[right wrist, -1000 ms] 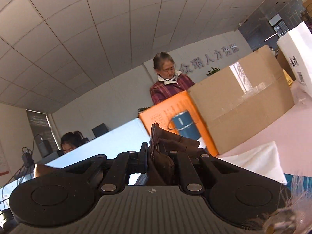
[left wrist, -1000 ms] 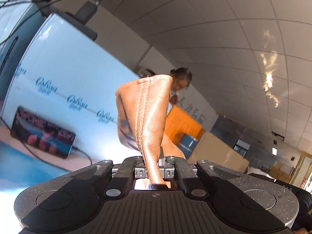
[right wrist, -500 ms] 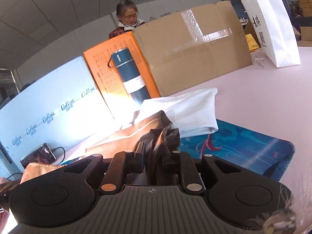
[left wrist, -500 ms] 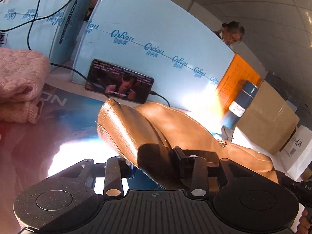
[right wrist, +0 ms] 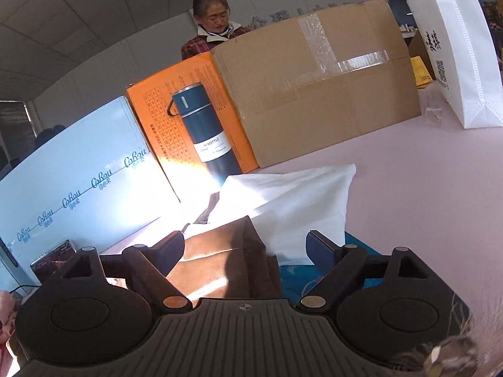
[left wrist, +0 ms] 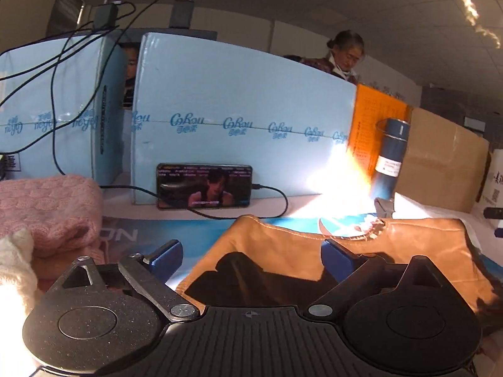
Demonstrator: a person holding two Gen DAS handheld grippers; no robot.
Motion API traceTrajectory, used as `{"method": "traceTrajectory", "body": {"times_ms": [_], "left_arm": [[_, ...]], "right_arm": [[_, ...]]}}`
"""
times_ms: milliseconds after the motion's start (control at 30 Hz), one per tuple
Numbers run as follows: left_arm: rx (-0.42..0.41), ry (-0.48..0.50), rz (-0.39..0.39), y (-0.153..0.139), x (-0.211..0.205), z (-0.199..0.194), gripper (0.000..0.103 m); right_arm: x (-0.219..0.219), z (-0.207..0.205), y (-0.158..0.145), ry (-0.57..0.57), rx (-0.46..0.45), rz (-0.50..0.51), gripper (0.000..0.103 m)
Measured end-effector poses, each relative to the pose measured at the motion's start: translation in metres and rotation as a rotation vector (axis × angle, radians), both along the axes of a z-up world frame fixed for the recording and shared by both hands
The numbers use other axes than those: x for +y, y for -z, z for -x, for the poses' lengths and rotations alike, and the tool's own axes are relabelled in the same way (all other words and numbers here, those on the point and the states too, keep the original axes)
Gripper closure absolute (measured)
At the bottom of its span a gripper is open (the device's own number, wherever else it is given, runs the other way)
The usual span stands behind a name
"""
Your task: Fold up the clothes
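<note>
A tan leather garment [left wrist: 393, 251] lies flat on the blue mat [left wrist: 201, 242], its near edge between my fingers. My left gripper [left wrist: 251, 253] is open just above it, blue pads spread wide, holding nothing. In the right wrist view the same garment [right wrist: 220, 260] shows its brown folded edge under my right gripper [right wrist: 246, 245], which is also open and empty. A white folded cloth [right wrist: 295, 201] lies just beyond the garment's far right end.
A pink knit sweater [left wrist: 47, 207] is piled at the left. A phone [left wrist: 204, 187] leans on pale blue foam boards [left wrist: 239, 132]. A blue bottle [right wrist: 204, 135], orange box [right wrist: 163, 116], cardboard box [right wrist: 320, 94] and white bag [right wrist: 452, 50] stand behind.
Both grippers held the leather garment up in the air, lowered it onto the mat, then opened and let it go. It now lies flat.
</note>
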State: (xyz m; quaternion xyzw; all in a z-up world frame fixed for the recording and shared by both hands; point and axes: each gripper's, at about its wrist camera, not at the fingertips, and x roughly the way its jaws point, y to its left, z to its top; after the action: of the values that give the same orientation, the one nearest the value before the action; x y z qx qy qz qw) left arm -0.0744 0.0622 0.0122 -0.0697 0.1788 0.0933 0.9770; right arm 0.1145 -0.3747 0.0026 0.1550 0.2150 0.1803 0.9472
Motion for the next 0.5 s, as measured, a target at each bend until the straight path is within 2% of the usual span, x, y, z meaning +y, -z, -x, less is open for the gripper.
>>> {"method": "traceTrajectory", "body": {"times_ms": [100,200,300,500], "left_arm": [[0.070,0.082,-0.056,0.006,-0.016,-0.008,0.006],[0.148,0.146,-0.126,0.015,-0.029,-0.014,0.006],[0.219,0.202,-0.188,0.021,-0.038,-0.016,0.006],[0.248,0.374,-0.233,0.012,-0.041,0.000,0.004]], "right_arm": [[0.007,-0.019,-0.002,-0.087,0.000,0.044,0.006],[0.014,-0.038,0.000,-0.170,0.023,0.080,0.006],[0.019,-0.053,0.007,-0.245,0.064,0.061,0.006],[0.032,-0.063,0.018,-0.291,0.094,0.088,0.006]]}}
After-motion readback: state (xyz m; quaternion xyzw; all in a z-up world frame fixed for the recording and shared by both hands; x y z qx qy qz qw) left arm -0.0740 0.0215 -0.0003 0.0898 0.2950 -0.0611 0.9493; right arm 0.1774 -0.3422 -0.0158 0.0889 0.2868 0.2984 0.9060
